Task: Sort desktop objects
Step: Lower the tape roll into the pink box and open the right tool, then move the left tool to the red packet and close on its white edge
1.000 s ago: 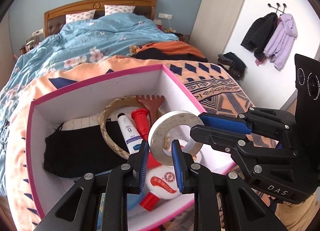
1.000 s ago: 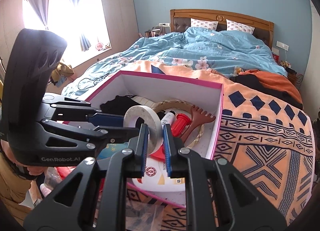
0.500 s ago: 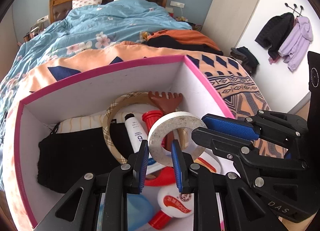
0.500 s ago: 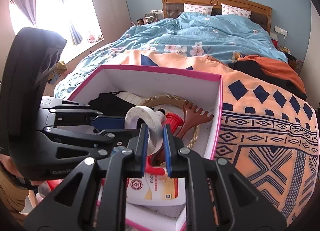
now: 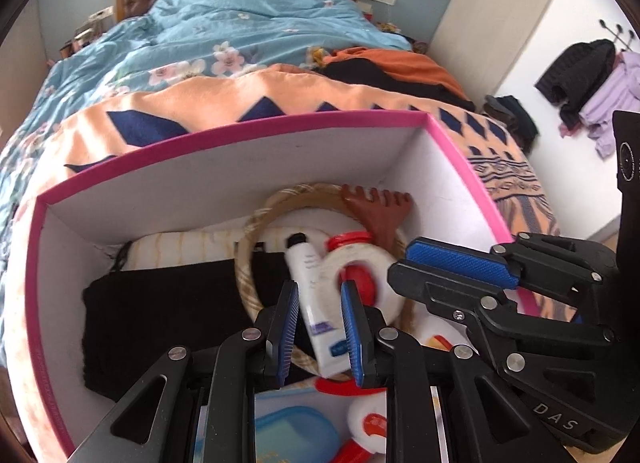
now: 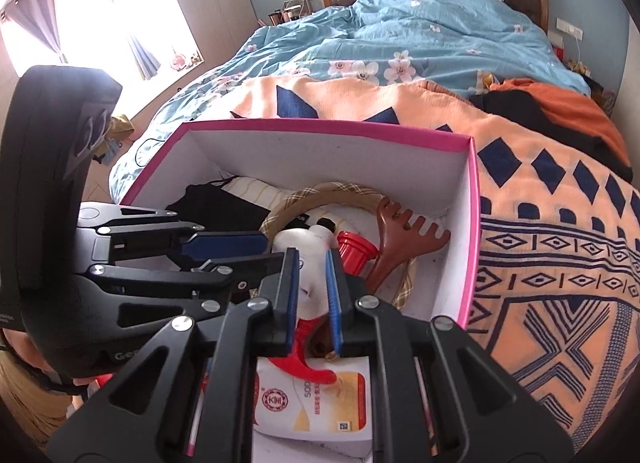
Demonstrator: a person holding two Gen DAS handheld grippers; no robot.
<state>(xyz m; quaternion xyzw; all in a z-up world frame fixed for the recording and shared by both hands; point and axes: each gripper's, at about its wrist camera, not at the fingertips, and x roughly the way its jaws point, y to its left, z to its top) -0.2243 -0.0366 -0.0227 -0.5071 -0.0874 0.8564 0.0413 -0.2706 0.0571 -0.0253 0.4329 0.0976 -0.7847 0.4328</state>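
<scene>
A: Layout?
B: Orange blanket (image 6: 540,247) on the bed, pink-rimmed box (image 5: 240,131) sitting on it. Both claws hang over the box's near end.

A: Claws?
B: Left gripper (image 5: 318,291): narrow gap, nothing between the pads. Right gripper (image 6: 311,259): also narrow. White blur sits at its tips, so I can't tell whether it's clamping anything.

A: Contents?
B: Black cloth (image 5: 168,315) on the left. Plaid hoop (image 5: 244,263) mid-box. Brown rake (image 5: 376,207) by the right wall, head against the far side of the hoop.

A: Tape?
B: Tape (image 5: 386,291) is inside the box, motion-blurred, over a red cap, just off the right gripper's fingertips. White tube (image 5: 308,271) is just left of it, lying across the hoop.
</scene>
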